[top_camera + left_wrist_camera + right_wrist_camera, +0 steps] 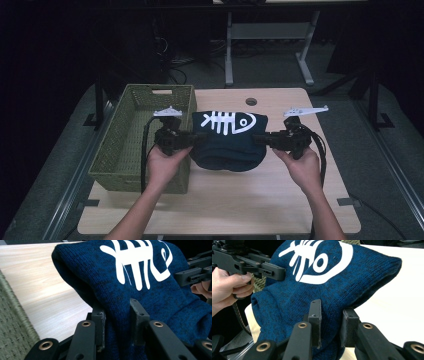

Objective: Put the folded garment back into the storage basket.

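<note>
- Left hand at the table's 7 o'clock holds the left gripper, which points toward 3 o'clock.
- Right hand at 5 o'clock holds the right gripper, which points toward 9 o'clock.
- Left gripper view: jaws are clamped on a fold of the sweater, fabric bunched between the pads.
- Right gripper view: jaws are likewise clamped on the sweater's opposite edge.
- Sweater is folded, dark blue knit with a white fish-skeleton print, at table centre, stretched between both grippers; its lower edge appears to rest on the tabletop.
- Basket, green woven, sits at 9 o'clock, just beside the left gripper.
- Round hole lies in the tabletop at 12 o'clock, beyond the sweater.
</note>
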Demonstrator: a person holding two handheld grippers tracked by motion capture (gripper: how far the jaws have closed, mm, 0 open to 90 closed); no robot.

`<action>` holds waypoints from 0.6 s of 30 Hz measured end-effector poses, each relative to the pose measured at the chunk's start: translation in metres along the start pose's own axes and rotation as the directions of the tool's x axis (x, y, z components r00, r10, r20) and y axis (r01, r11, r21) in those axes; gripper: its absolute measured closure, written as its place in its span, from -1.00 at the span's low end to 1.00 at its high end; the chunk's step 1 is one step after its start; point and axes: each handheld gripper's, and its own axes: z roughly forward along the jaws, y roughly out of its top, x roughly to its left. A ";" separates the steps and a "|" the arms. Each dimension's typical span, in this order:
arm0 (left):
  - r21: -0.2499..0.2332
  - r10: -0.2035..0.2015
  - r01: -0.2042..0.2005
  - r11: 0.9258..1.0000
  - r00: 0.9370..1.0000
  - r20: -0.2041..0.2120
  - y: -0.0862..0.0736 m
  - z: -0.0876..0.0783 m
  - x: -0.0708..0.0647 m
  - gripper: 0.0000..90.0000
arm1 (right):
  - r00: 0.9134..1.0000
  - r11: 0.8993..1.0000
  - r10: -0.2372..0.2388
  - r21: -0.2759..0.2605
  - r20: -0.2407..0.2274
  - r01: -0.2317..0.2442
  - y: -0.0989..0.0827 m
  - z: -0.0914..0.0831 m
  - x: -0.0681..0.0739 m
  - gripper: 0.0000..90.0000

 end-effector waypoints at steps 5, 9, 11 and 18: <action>-0.012 0.018 -0.018 1.000 1.000 -0.018 0.003 -0.007 0.001 0.55 | 1.000 1.000 -0.006 -0.002 -0.006 0.006 0.006 0.004 0.003 0.64; -0.013 0.012 -0.013 1.000 1.000 -0.022 0.003 -0.012 0.003 0.55 | 1.000 1.000 -0.008 -0.001 -0.012 0.008 0.009 0.008 0.005 0.64; -0.015 0.011 -0.011 1.000 1.000 -0.023 0.004 -0.015 0.006 0.55 | 1.000 1.000 -0.006 -0.002 -0.017 0.006 0.011 0.010 0.007 0.64; -0.018 0.005 -0.006 1.000 1.000 -0.029 0.004 -0.023 0.012 0.55 | 1.000 1.000 -0.014 -0.002 -0.022 0.014 0.017 0.017 0.012 0.64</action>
